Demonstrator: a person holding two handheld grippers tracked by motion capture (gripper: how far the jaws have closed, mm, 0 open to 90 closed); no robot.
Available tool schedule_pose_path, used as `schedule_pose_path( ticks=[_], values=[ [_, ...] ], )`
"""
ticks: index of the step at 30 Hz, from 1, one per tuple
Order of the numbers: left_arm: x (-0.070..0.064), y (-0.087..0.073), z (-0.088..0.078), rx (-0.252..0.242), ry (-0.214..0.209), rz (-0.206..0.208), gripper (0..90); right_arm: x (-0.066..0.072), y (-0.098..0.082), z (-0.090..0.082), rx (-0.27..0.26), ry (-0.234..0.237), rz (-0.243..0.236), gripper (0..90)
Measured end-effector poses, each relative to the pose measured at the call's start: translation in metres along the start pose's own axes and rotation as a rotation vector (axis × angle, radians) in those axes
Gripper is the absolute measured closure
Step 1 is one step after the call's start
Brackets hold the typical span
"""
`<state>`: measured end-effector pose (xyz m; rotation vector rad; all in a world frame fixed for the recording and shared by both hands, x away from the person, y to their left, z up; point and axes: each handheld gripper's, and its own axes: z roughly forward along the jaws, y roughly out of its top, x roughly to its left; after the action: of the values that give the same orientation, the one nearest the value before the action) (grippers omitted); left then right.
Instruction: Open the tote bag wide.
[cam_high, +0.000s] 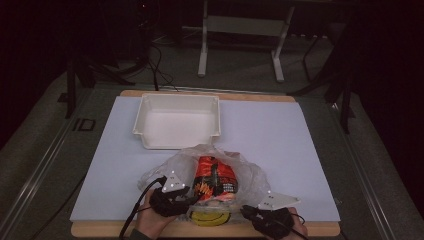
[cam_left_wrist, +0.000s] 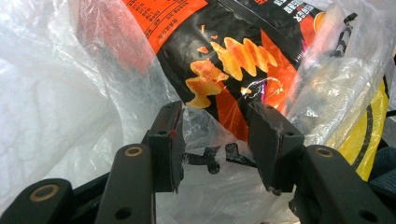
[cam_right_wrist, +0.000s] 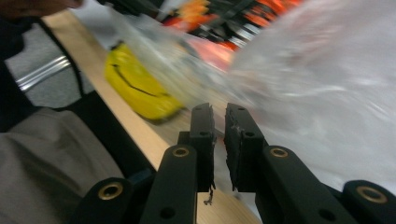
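Note:
A clear plastic bag (cam_high: 250, 172) lies at the table's near edge, with an orange and black snack packet (cam_high: 215, 180) inside and a yellow smiley face (cam_high: 210, 218) printed low on it. My left gripper (cam_high: 192, 200) is at the bag's near left. In the left gripper view its jaws (cam_left_wrist: 215, 116) stand wide, shut on the plastic bag (cam_left_wrist: 210, 158) with the packet's corner (cam_left_wrist: 224, 70) between the pads. My right gripper (cam_high: 246, 209) is at the bag's near right edge. Its jaws (cam_right_wrist: 218, 109) are almost together on the blurred film (cam_right_wrist: 196, 65), beside the smiley face (cam_right_wrist: 135, 88).
A white empty tray (cam_high: 142, 125) stands at the back of the pale sheet (cam_high: 280, 150) covering the table. The wooden front edge (cam_high: 225, 229) runs just under both hands. Stands and cables are on the dark floor beyond.

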<state>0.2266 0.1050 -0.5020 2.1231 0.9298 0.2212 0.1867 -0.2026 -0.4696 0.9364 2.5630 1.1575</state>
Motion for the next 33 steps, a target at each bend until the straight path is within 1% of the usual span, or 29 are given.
schedule_pose_path(
  ticks=[3,6,10,14,18,21,23,25,26,27,28,29,30,33],
  values=[
    [0.0,0.0,0.0,-0.002,0.0,0.0,55.5,0.003,0.006,0.005,-0.013,0.012,-0.014,82.1],
    [0.0,0.0,0.0,-0.001,0.0,0.001,55.5,0.003,0.015,0.01,-0.047,0.023,-0.022,82.6],
    [0.0,0.0,0.0,-0.001,-0.001,0.003,55.5,0.0,0.027,0.016,-0.081,0.001,-0.041,83.2],
    [0.0,0.0,0.0,-0.001,-0.001,0.002,55.5,-0.008,0.038,0.023,-0.096,-0.028,-0.036,83.8],
    [0.0,0.0,0.0,0.001,-0.003,-0.001,55.5,-0.018,0.044,0.031,-0.069,-0.093,-0.045,83.7],
    [0.0,0.0,0.001,0.0,-0.005,-0.001,55.6,-0.028,0.043,0.04,-0.033,-0.123,-0.04,83.6],
    [0.0,-0.001,0.001,0.0,-0.006,-0.001,55.7,-0.035,0.04,0.045,-0.007,-0.133,-0.026,82.8],
    [0.0,-0.001,0.0,0.003,-0.006,0.002,55.7,-0.042,0.037,0.048,0.022,-0.129,-0.006,81.1],
    [0.0,-0.001,0.0,0.004,-0.007,0.002,55.8,-0.043,0.035,0.049,0.037,-0.119,0.003,80.2],
    [0.0,-0.001,-0.001,0.002,-0.009,-0.002,55.8,-0.044,0.033,0.05,0.048,-0.112,0.004,79.8],
    [0.0,0.0,-0.002,0.001,-0.014,-0.007,55.7,-0.044,0.032,0.049,0.052,-0.108,0.009,79.1],
    [0.0,0.0,-0.003,-0.004,-0.021,-0.013,55.7,-0.044,0.03,0.048,0.055,-0.098,0.004,78.2],
    [-0.001,0.001,-0.004,-0.009,-0.026,-0.014,55.7,-0.043,0.029,0.047,0.062,-0.085,0.004,77.7],
    [-0.005,0.005,-0.009,-0.036,-0.038,-0.007,55.5,-0.043,0.027,0.045,0.077,-0.064,0.008,75.5]
  ],
)
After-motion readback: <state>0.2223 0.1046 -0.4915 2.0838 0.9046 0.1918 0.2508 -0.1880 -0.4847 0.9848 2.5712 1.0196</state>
